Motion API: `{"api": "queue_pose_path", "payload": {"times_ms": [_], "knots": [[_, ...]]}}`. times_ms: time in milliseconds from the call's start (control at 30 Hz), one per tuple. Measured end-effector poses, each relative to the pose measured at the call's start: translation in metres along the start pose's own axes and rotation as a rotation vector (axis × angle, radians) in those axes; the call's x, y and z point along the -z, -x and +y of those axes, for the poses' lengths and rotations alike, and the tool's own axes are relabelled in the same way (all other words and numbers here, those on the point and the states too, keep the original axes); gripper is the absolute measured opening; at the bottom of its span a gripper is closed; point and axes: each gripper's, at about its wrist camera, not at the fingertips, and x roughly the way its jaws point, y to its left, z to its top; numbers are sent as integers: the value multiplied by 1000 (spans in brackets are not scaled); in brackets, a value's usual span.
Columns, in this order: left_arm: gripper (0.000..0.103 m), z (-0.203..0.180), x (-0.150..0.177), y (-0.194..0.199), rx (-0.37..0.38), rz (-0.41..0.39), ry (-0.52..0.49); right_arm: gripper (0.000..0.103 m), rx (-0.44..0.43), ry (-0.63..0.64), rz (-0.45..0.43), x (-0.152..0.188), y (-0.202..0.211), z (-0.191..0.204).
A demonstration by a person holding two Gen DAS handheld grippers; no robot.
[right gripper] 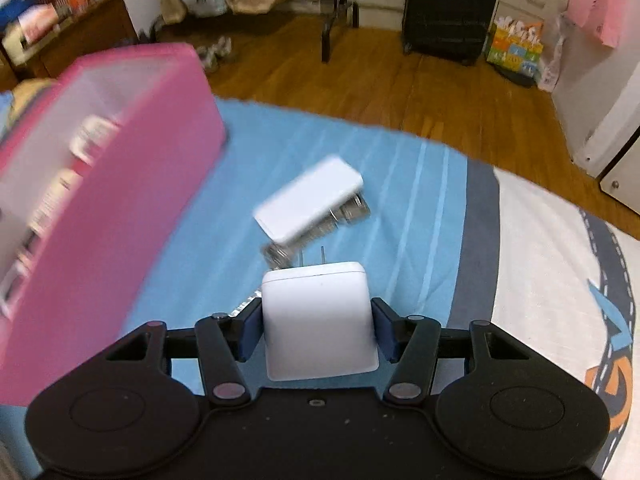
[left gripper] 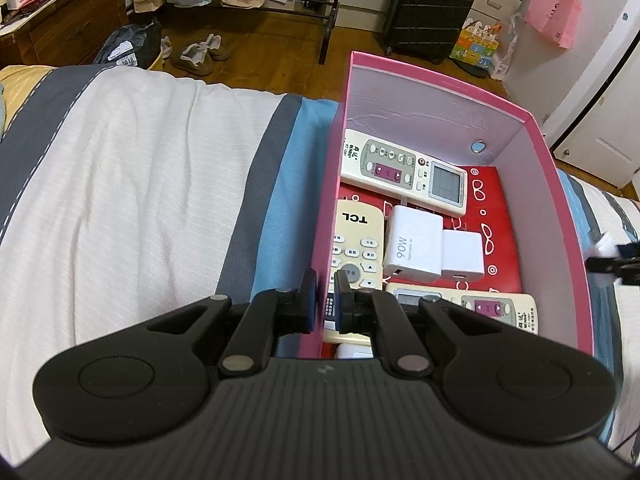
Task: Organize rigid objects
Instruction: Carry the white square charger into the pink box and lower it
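Left wrist view: the pink box [left gripper: 560, 184] stands open on the striped bedspread [left gripper: 120, 184], pale inside with a red patterned floor. In it lie a cream remote with a grey screen [left gripper: 404, 172] along the far wall, a cream TCL remote [left gripper: 354, 248] by the box's left wall, a white 90W charger [left gripper: 412, 248] touching a smaller white plug cube [left gripper: 462, 256] in the middle, and another cream remote [left gripper: 468, 308] at the near end. The left gripper [left gripper: 325, 300] straddles the box's left wall, one finger outside and one inside, pinching that wall between its blue pads [left gripper: 309, 300]

Right wrist view: the right gripper [right gripper: 318, 332] is clamped on a white charger cube [right gripper: 318, 320], its metal prongs pointing away from the camera. The cube hangs above the blue stripe of the bedspread, to the right of the pink box [right gripper: 120, 248]. Beyond the cube a white flat adapter [right gripper: 308, 200] lies blurred on the blue stripe, with silvery pieces under it that cannot be made out
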Motion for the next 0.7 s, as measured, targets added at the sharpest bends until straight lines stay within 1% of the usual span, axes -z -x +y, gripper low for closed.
{"api": "queue_pose_path", "payload": {"times_ms": [200,267,367,433,500,567,633,700], "knots": [[6,4,1,1,12,0,10,62,-121,24,-130,-11,58,37],[6,3,1,1,14,0,12,62,-173,43,-158,-14,75,54],[6,3,1,2,19,-2,14,62,-256,85,-172,-22,89,82],[6,5,1,2,24,-2,19,62,-312,111,-156,-27,91,100],[6,4,2,3,27,-4,18,62,-368,130,-119,-33,86,118],[6,4,2,3,31,-7,24,62,-427,135,-58,-42,74,135],[6,5,3,3,36,-10,30,62,-462,118,8,-50,59,149],[6,6,3,3,42,-11,37,62,-478,78,89,-56,43,160]]}}
